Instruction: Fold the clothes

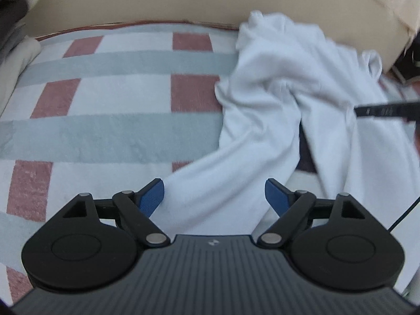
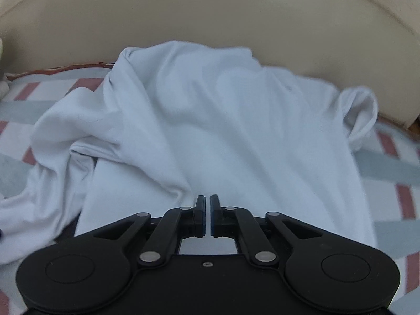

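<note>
Left tool (image 1: pixel 214 197): blue-padded fingers (image 1: pixel 151 197) spread wide, nothing gripped; a long fold of the white T-shirt (image 1: pixel 265 99) runs down between them and under the tool body, cloth just beside the inner face of each pad, contact not resolvable. Right tool (image 2: pixel 206 215): black fingers drawn nearly together with only a thin slit between; white cloth shows in the slit and below it, so it reads as pinching the T-shirt (image 2: pixel 210 120) at its near edge, though the actual bite point is partly hidden by the fingers. In the left wrist view the right tool (image 1: pixel 386 110) enters from the right edge as a dark bar lying against the shirt's fabric. T-shirt position: crumpled, not flat, on the checked blanket (image 1: pixel 110 120) (pale grey bands, white squares, dull red squares). Far part of the shirt bunches up against the cream upholstered back (image 2: pixel 210 18) behind the blanket. One short sleeve (image 2: pixel 359 115) stands open at the right side in the right wrist view, beside the cream back. A dark gap (image 1: pixel 305 155) shows under a lifted fold near the shirt's middle. Pile of other fabric (image 1: pixel 15 13), dark and pale, at upper left of the left wrist view, well apart from the shirt. Both views motion-blurred.
</note>
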A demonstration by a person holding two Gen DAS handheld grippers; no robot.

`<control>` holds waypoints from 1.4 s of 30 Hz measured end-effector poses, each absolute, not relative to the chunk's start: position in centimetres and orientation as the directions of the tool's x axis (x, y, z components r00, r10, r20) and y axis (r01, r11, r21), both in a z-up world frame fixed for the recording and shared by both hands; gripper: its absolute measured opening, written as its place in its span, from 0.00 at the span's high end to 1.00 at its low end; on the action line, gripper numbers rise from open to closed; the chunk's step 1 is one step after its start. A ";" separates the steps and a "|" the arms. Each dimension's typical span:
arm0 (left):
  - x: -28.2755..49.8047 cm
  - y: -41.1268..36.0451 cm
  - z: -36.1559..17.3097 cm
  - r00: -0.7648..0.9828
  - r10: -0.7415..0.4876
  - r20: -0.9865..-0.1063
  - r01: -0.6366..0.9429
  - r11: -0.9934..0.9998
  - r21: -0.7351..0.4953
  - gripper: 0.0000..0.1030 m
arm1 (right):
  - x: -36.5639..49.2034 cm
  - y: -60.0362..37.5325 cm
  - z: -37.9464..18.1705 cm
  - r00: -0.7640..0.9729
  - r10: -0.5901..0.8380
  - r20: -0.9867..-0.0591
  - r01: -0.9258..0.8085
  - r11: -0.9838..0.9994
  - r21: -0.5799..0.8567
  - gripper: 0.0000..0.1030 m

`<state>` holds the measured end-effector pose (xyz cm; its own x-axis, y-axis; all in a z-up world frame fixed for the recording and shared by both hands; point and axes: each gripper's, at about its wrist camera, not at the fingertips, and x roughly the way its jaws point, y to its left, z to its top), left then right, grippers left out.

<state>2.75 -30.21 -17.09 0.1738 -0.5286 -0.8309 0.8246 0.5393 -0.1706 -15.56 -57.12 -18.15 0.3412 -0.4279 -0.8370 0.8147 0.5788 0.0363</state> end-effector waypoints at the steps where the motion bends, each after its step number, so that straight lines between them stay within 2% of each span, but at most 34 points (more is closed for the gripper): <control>1: 2.6 -30.4 -17.3 0.177 -0.518 -0.837 0.828 0.539 -0.158 0.18 | -15.8 -57.2 -18.2 0.350 -0.417 -0.839 0.820 0.570 0.059 0.94; 5: 3.1 -30.6 -18.1 0.186 -0.501 -0.846 0.807 0.569 -0.160 0.18 | -16.5 -57.5 -18.1 0.392 -0.383 -0.837 0.827 0.546 0.137 0.91; 7: 3.0 -30.6 -18.5 0.181 -0.501 -0.846 0.813 0.561 -0.158 0.12 | -16.6 -57.3 -18.1 0.408 -0.376 -0.832 0.824 0.543 0.158 0.91; 10: 2.0 -31.0 -18.9 0.207 -0.482 -0.851 0.842 0.532 -0.097 0.12 | -17.1 -57.1 -18.2 0.431 -0.366 -0.825 0.825 0.531 0.195 0.91; 12: 0.9 -31.3 -18.8 0.248 -0.477 -0.843 0.870 0.492 -0.023 0.30 | -17.5 -56.9 -18.4 0.445 -0.360 -0.820 0.829 0.513 0.225 0.82; 13: 0.4 -31.4 -18.5 0.267 -0.481 -0.835 0.881 0.473 0.010 0.68 | -17.7 -56.7 -18.5 0.448 -0.360 -0.818 0.832 0.502 0.235 0.80; 14: 0.2 -31.5 -18.1 0.284 -0.477 -0.832 0.881 0.472 0.030 0.96 | -17.9 -56.5 -18.7 0.452 -0.362 -0.815 0.835 0.494 0.243 0.79; 17: 0.7 -30.5 -16.1 0.380 -0.474 -0.794 0.840 0.537 0.082 0.96 | -18.2 -55.9 -19.0 0.457 -0.370 -0.809 0.836 0.489 0.249 0.75; 21: 2.6 -27.9 -11.0 0.648 -0.422 -0.634 0.703 0.653 0.283 0.96 | -18.7 -55.4 -19.2 0.470 -0.365 -0.804 0.829 0.494 0.261 0.72; 25: 7.9 -25.7 -6.5 0.752 -0.369 -0.546 0.593 0.740 0.317 0.95 | -18.7 -55.0 -19.2 0.511 -0.327 -0.795 0.798 0.524 0.297 0.72; 28: 12.4 -25.6 -4.3 0.792 -0.329 -0.515 0.551 0.749 0.369 0.95 | -18.2 -54.6 -18.9 0.608 -0.205 -0.767 0.703 0.589 0.400 0.70; 32: 17.2 -26.0 -1.3 0.862 -0.263 -0.433 0.464 0.755 0.464 0.95 | -15.8 -53.1 -18.5 0.662 -0.059 -0.747 0.586 0.662 0.467 0.70; 36: 22.5 -25.9 0.1 0.847 -0.211 -0.488 0.423 0.824 0.377 0.94 | -13.7 -51.3 -19.1 0.658 0.037 -0.752 0.529 0.688 0.497 0.70; 38: 23.9 -26.3 -1.0 0.833 -0.182 -0.522 0.411 0.836 0.364 0.85 | -12.8 -50.3 -19.9 0.632 0.074 -0.772 0.518 0.701 0.491 0.70; 40: 23.3 -26.7 -2.3 0.841 -0.183 -0.509 0.409 0.831 0.378 0.84 | -12.2 -49.3 -20.5 0.600 0.084 -0.796 0.511 0.725 0.462 0.70; 42: 21.8 -27.1 -3.4 0.851 -0.179 -0.493 0.401 0.829 0.390 0.74 | -12.1 -48.4 -20.3 0.580 0.086 -0.810 0.502 0.746 0.438 0.70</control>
<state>21.82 -27.05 -3.40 0.8512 -0.1793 -0.4932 0.4005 0.8293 0.3897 -12.07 -48.37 -20.29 0.5795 0.0857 -0.8104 0.5017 0.7462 0.4377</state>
